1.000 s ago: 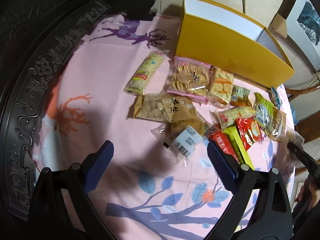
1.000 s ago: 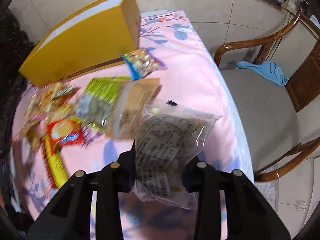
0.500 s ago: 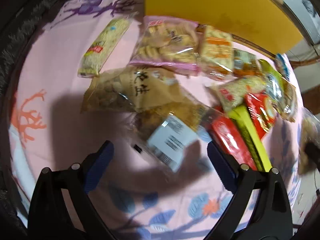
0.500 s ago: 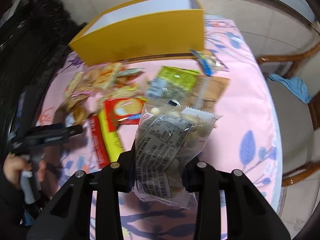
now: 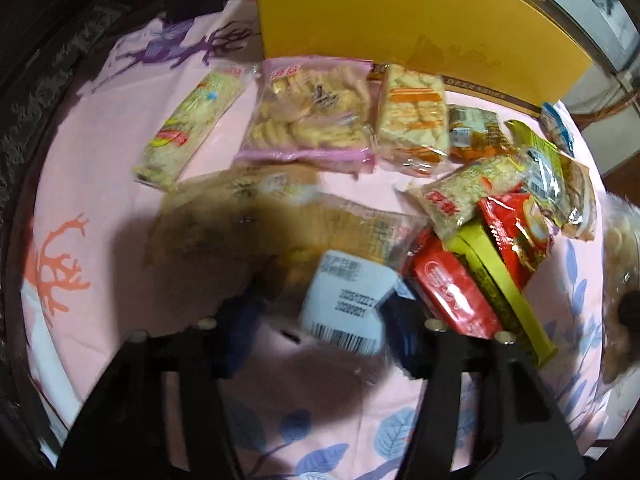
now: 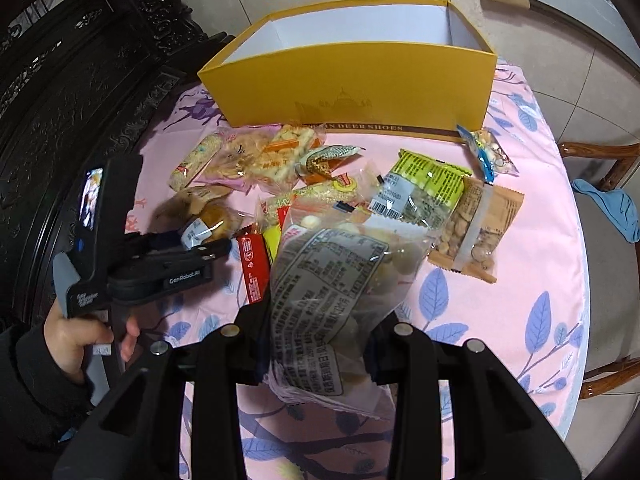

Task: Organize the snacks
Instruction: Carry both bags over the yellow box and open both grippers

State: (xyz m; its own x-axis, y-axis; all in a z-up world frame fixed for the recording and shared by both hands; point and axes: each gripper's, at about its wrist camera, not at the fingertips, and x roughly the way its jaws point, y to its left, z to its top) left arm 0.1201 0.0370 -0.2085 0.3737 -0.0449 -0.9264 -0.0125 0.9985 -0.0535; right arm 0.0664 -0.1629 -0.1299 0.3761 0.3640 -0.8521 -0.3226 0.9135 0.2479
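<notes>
The right gripper (image 6: 316, 344) pinches a clear bag of round snacks (image 6: 328, 296) by its lower end, the bag standing up off the table between the fingers. The yellow box (image 6: 352, 76) sits open at twelve o'clock of the pink tablecloth (image 6: 500, 304), its white inside bare as far as can be seen. To do this step well, I judge the bag should be carried high over the loose packets, lifted past the near wall of the box and let go only once it hangs inside — a low path would snag the green packet (image 6: 424, 184) lying at one o'clock of the bag.

The left gripper (image 5: 320, 312) is low over the heap, its fingers closed in around a small packet with a white barcode label (image 5: 344, 304); the view is blurred, yet from the right wrist view the jaws appear to pinch it. A bare hand (image 6: 80, 340) grips that tool's handle at eight o'clock, wrist level, tool pointing toward three o'clock. The red packet (image 5: 452, 296) lies just beside its right finger — keep the grip clear of it.
</notes>
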